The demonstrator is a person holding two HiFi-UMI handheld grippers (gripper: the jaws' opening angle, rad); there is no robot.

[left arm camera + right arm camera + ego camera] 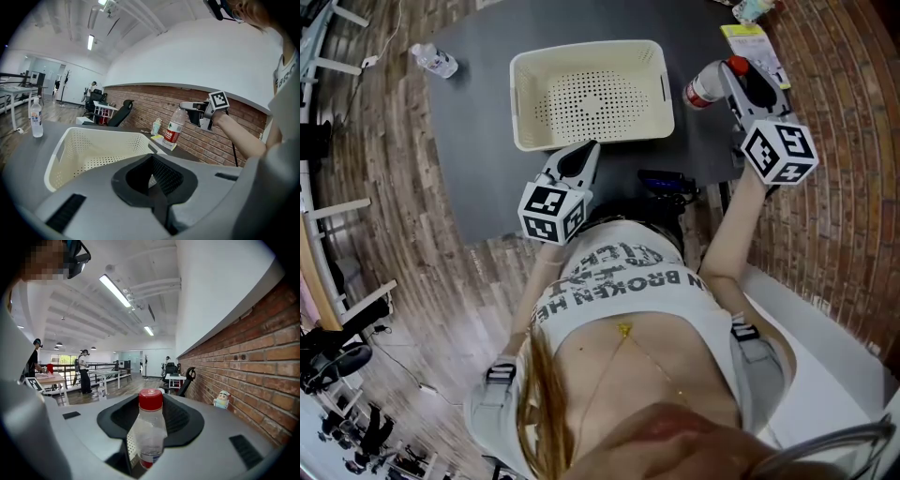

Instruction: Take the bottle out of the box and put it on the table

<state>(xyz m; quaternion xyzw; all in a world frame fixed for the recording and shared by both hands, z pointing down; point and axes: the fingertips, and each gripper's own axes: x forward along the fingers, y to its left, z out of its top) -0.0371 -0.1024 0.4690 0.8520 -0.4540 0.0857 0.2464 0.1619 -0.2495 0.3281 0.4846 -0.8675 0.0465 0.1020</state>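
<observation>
the big dark table (478, 141) has a cream box (521, 103) with little holes on it. the left gripper (584, 155) is just by the box's near side, its jaws pressed together with nothing in them. the right gripper (724, 77) pinches the red-capped bottle (701, 90), which is out of the box, just to its right, over the table. a small second bottle (434, 61) stands near the table's far left edge.
</observation>
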